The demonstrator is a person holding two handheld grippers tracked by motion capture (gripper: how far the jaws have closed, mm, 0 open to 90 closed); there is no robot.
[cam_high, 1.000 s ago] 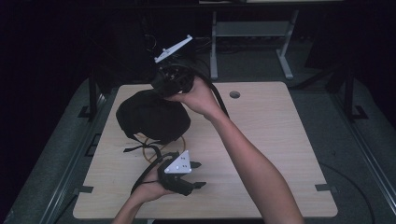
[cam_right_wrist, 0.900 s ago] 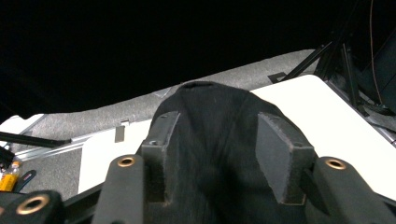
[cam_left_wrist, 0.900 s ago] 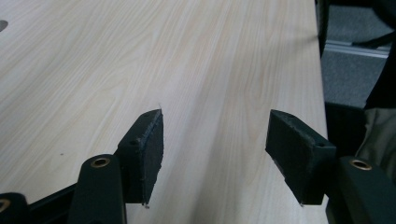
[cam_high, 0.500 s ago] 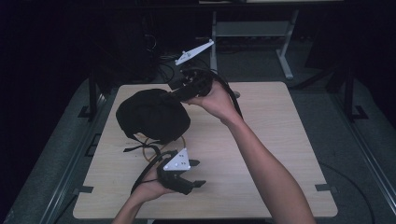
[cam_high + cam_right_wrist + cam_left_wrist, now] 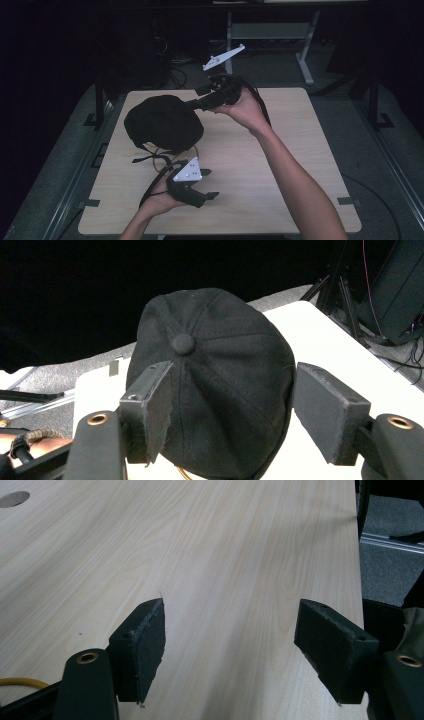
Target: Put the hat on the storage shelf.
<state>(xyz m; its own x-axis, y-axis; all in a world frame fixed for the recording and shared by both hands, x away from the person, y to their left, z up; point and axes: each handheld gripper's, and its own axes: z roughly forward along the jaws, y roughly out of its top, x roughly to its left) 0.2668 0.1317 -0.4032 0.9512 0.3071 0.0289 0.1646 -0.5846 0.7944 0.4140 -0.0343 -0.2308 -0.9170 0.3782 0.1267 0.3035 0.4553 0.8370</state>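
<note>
Darkness surrounded the pale wooden table (image 5: pixel 280 165), with grey floor at its sides and a metal frame behind it. On the table's left half sat a black cap (image 5: pixel 162 122), crown up with its button on top, and a loop of yellow cord (image 5: pixel 160 159) showed at its near edge. The right gripper (image 5: pixel 202 102) was held at the cap's far right side — its jaws had just been opening and stood apart, pads off the cloth and nothing clamped. The left gripper (image 5: pixel 207 182) hung low over bare wood near the front edge, close to the cap — its jaws also just widened, with nothing between them.
</note>
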